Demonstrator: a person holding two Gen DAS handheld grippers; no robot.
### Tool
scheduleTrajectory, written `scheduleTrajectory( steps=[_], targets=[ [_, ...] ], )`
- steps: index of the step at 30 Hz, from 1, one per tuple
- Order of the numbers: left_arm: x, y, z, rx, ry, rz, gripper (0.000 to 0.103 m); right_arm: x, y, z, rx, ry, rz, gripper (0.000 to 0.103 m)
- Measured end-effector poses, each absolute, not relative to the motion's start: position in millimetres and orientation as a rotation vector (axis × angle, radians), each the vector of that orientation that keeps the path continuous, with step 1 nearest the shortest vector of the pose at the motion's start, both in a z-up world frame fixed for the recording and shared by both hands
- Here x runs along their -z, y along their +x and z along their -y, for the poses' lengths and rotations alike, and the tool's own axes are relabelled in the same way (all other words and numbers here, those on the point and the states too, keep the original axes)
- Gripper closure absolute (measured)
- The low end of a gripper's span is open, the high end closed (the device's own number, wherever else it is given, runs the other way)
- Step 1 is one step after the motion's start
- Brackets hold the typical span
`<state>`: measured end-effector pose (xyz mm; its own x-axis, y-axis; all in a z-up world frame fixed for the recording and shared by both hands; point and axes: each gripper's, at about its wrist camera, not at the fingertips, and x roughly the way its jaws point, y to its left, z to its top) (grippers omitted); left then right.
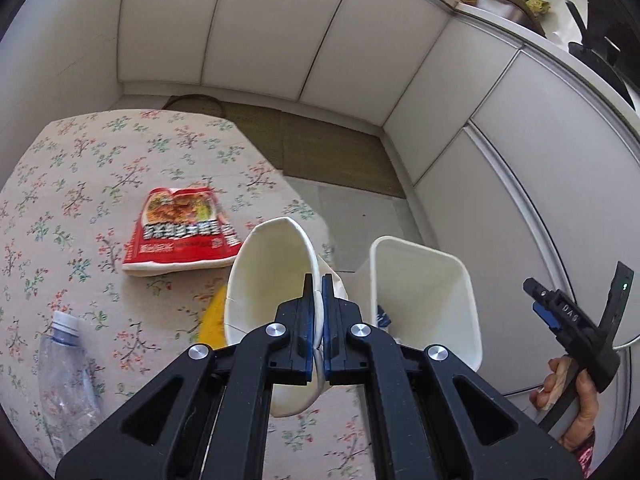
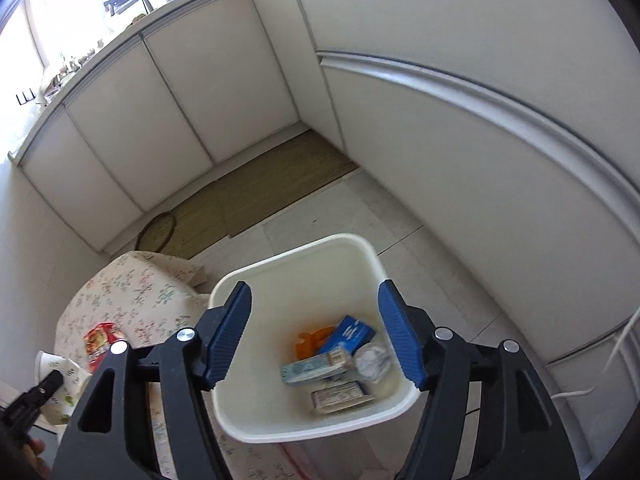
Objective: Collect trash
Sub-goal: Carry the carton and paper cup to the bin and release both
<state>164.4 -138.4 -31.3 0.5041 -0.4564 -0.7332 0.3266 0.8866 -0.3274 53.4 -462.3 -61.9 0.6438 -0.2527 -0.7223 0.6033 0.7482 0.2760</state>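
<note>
Now, on the floral tablecloth lie a crushed plastic bottle and a red snack bag; the left gripper pinches the paper cup by its thin, crushable rim beside the white bin, and the right gripper hangs released above it.

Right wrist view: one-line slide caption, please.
Open right gripper hovers over the white bin holding boxes and crumpled paper.
</note>
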Motion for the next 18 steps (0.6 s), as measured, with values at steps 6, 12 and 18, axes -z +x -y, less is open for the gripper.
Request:
scheduleTrajectory(
  steps=[6,12,18],
  targets=[
    [14.7,153.6,210.6,0.590,-0.127,-0.875,0.100,42.6,29.9,479.0,0.721,0.402,-0.638,0.021],
    [10.9,144.8,274.5,0.682,-0.090,-0.863,0.100,34.5,6.8,506.0,0.809,0.429,-0.584,0.015],
    [16.2,146.1,315.5,0.721,-0.054,-0.870,0.100,32.5,-13.4,528.2,0.870,0.470,-0.559,0.013]
  ],
)
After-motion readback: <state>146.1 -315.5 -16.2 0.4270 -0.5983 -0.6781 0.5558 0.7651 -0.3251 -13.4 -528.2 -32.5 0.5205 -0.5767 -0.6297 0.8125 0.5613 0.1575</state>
